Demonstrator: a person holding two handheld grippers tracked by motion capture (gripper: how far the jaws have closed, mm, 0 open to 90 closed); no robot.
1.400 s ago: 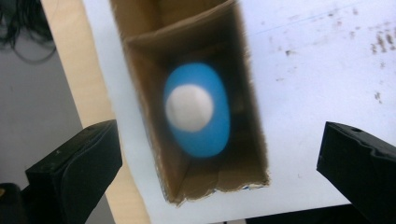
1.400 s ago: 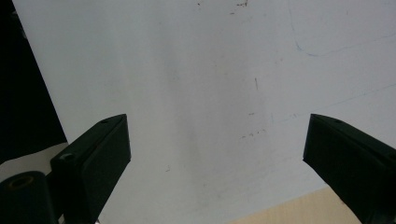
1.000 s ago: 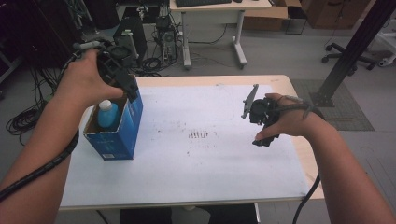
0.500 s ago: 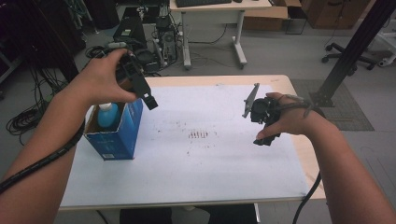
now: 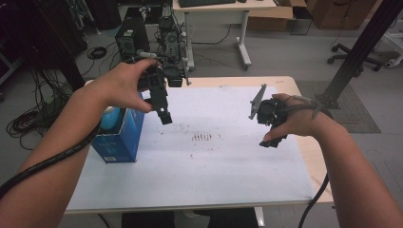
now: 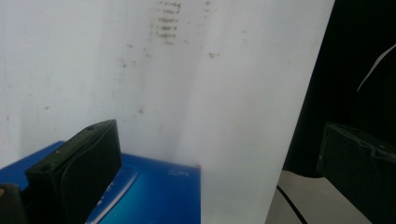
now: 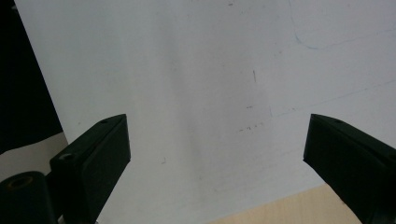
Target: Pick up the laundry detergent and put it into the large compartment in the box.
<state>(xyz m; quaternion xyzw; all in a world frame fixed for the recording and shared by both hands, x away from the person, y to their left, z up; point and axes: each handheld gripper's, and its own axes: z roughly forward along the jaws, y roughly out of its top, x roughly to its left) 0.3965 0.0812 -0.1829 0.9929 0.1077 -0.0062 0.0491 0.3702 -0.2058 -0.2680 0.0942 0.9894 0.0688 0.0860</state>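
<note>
Box (image 5: 119,135) hugs table's (image 5: 223,190) left edge.

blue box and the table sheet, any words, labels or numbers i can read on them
No text can be read.
blue box: a small pale label low on its front in the high view, and faint print on its face in the left gripper view, both too blurred to read.
white sheet: a row of small brownish marks near its middle, smudged strokes and not legible as letters or numbers.

Wooden table (image 5: 309,156), white sheet (image 5: 223,161) covering its top, blue box (image 5: 119,137) standing on sheet's left edge
</note>
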